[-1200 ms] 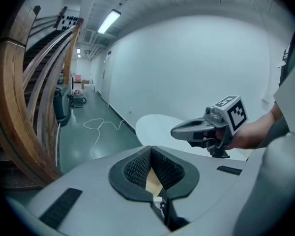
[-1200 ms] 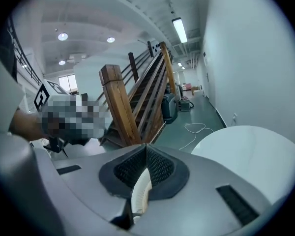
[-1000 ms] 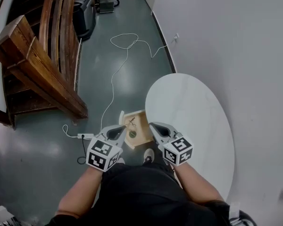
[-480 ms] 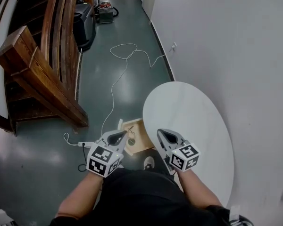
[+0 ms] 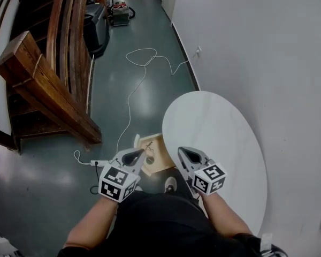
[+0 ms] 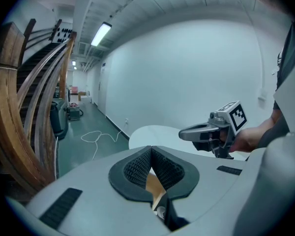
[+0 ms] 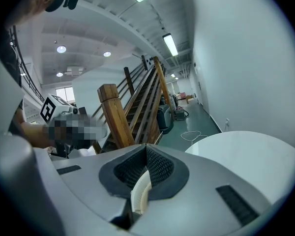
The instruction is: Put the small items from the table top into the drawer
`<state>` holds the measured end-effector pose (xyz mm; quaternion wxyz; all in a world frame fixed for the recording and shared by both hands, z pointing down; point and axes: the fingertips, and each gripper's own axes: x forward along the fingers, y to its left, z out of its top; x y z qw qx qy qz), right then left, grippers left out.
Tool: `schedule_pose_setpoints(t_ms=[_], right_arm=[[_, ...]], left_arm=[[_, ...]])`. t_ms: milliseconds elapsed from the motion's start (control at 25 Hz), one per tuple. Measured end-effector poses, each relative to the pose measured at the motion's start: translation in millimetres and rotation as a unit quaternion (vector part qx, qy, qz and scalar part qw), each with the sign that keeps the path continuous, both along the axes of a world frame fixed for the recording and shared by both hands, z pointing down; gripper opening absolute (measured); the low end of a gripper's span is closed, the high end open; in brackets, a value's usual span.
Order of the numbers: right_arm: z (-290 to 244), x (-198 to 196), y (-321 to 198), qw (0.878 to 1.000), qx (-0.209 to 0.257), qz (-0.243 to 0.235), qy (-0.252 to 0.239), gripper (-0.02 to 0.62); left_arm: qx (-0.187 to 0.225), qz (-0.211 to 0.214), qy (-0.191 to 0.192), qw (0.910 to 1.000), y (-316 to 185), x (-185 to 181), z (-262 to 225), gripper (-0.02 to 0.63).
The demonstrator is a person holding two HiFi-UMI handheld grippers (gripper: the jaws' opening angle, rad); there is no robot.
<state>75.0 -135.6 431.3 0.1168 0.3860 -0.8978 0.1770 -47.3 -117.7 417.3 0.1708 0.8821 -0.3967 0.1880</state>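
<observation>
The white oval table (image 5: 219, 138) stands at the right, and no small item shows on its top. Under its left edge the wooden drawer (image 5: 163, 146) is pulled out. A thin stick-like item (image 5: 147, 144) and a small round dark item (image 5: 149, 161) lie in it. My left gripper (image 5: 138, 153) hovers over the drawer's left side, shut and holding nothing. In its own view the left gripper (image 6: 151, 151) has its pads together. My right gripper (image 5: 181, 151) hangs at the table's near left edge, also shut and holding nothing. The same shows in the right gripper (image 7: 146, 149) view.
A wooden staircase (image 5: 43, 74) fills the left. A white cable (image 5: 129, 90) runs over the green floor to a power strip (image 5: 99, 163). A white wall (image 5: 257, 47) borders the table at the right. A machine (image 5: 119, 12) stands far back. The person's shoe (image 5: 170, 184) is below the drawer.
Both grippers have drawn back a little toward the person's body. Their jaws stay together. The head view has shifted slightly.
</observation>
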Motion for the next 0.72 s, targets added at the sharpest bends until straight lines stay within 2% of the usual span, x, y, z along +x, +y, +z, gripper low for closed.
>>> schedule_pose_setpoints(t_ms=[720], right_arm=[[-0.5, -3.9, -0.2, 1.000, -0.001, -0.006, 0.000, 0.008]], left_arm=[[0.000, 0.002, -0.003, 1.0000, 0.3, -0.9, -1.9, 0.014]])
